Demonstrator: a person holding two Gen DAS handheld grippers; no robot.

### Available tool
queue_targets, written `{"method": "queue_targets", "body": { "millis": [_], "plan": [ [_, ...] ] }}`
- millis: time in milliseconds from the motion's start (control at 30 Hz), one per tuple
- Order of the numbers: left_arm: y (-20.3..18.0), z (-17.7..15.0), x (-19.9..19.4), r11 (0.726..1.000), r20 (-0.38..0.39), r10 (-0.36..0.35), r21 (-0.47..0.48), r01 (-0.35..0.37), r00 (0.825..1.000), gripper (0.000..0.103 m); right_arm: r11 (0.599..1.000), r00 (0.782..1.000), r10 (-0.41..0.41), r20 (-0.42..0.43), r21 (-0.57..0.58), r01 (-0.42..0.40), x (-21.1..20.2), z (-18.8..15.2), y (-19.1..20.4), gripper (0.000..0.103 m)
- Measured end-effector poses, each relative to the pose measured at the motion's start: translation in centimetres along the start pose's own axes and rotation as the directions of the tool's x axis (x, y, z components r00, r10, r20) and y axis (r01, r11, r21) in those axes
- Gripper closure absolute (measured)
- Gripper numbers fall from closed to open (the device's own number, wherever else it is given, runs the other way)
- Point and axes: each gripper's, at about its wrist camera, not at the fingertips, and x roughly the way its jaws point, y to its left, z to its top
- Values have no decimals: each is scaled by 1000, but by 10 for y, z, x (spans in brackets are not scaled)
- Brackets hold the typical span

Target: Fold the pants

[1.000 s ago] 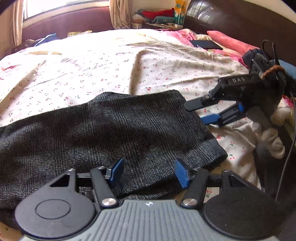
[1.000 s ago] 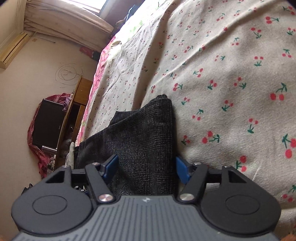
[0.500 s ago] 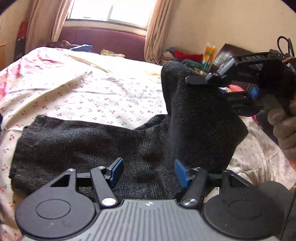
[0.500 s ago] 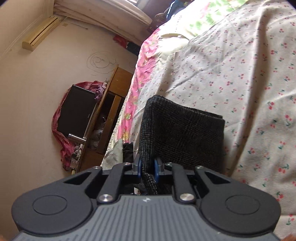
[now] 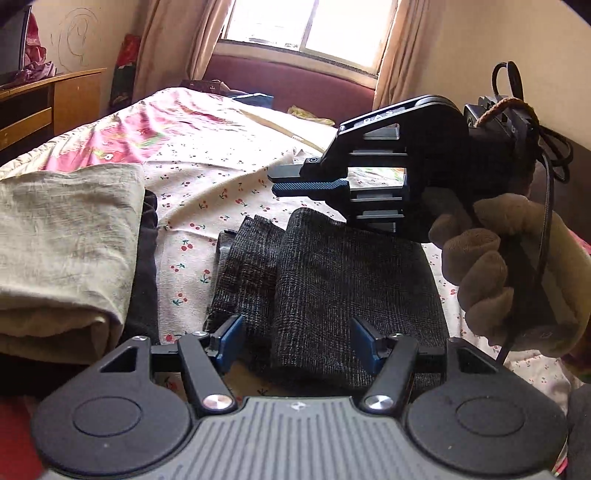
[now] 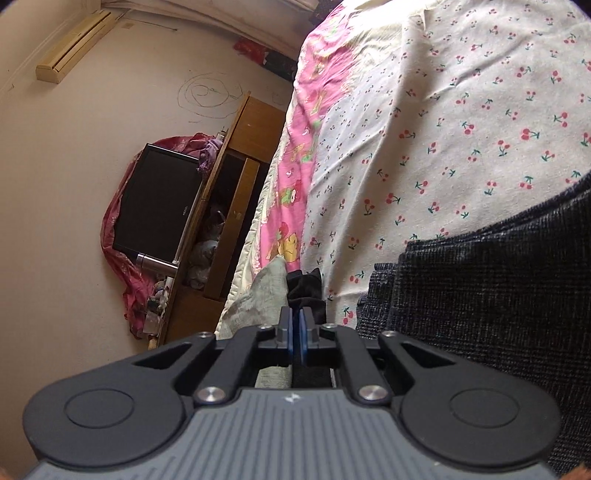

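The dark grey checked pants [image 5: 332, 288] lie folded on the cherry-print bed sheet [image 5: 207, 184], one layer doubled over the other. They also show at the right of the right wrist view [image 6: 498, 288]. My left gripper [image 5: 297, 345] is open, its blue pads either side of the pants' near edge, holding nothing. My right gripper [image 5: 280, 181] hovers above the far end of the pants with its fingers together and nothing between them; in its own view [image 6: 295, 339] the pads are closed and empty.
A folded beige garment [image 5: 62, 251] with black cloth [image 5: 146, 266] under it lies at the left on the bed. A wooden cabinet [image 6: 236, 206] with a dark screen [image 6: 155, 203] stands beside the bed. A window [image 5: 306, 26] and curtains are at the far end.
The right gripper carried the pants' end over onto the rest, let it go, and is now shut and empty above it. The left gripper stayed open and swung toward the folded pile.
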Motion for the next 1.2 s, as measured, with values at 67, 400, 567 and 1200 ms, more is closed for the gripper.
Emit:
{"method": "queue_targets", "body": {
  "millis": [67, 400, 567, 1200],
  "plan": [
    [1, 0, 2, 999, -4, -38, -20, 38, 999, 29, 998, 999, -30, 12, -48, 30, -11, -2, 2, 93],
    [-15, -10, 42, 997, -67, 63, 40, -61, 996, 28, 899, 924, -382, -15, -236, 368, -6, -3, 18, 47],
    [-27, -7, 41, 993, -31, 81, 87, -78, 996, 57, 765, 846, -532, 30, -411, 496, 35, -8, 25, 40],
    [20, 11, -1, 999, 32, 11, -36, -9, 999, 48, 797, 893, -450, 29, -437, 416, 26, -8, 55, 89]
  ]
}}
